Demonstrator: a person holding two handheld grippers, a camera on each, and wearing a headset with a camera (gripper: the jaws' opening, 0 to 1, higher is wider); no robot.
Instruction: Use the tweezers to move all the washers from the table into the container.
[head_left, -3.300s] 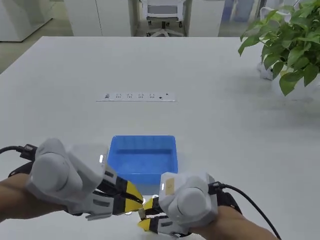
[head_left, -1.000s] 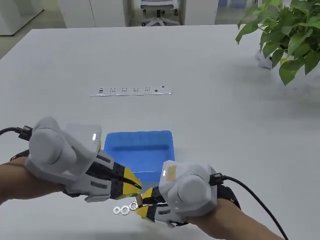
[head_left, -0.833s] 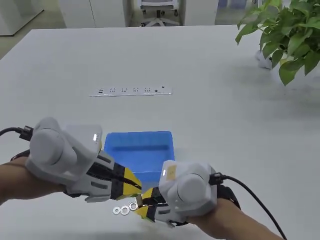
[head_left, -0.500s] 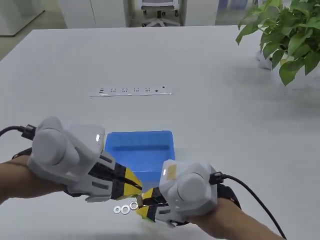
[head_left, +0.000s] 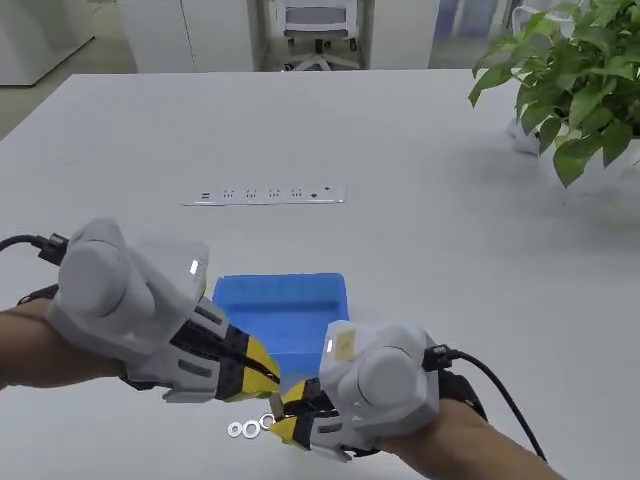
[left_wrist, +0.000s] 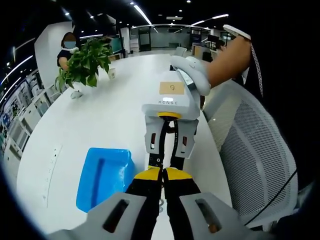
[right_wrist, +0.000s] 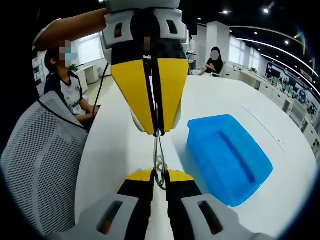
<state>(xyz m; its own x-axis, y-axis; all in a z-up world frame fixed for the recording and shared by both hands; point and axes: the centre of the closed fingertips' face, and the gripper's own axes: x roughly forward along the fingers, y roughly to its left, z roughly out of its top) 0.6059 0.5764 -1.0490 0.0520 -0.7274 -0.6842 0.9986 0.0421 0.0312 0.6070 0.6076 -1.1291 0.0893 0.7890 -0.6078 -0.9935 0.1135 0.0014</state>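
Three washers (head_left: 250, 429) lie in a row on the desk (head_left: 430, 230), just left of the right gripper (head_left: 287, 415) and nearer than the blue container (head_left: 285, 305). The jaws of the right gripper and the left gripper (head_left: 268, 375) both pinch the tweezers (right_wrist: 158, 150).

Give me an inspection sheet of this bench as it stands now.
Surface: white table, mostly bare.
Job's things: blue container, open-topped; washers on the table just in front of it; tweezers spanning between the two grippers.
Clutter: power strip beyond the container.
Grippers: left gripper and right gripper face each other, both shut on the tweezers.
Cables: black cable trailing from the right gripper; another cable at the left.
Surroundings: potted plant; office chair.
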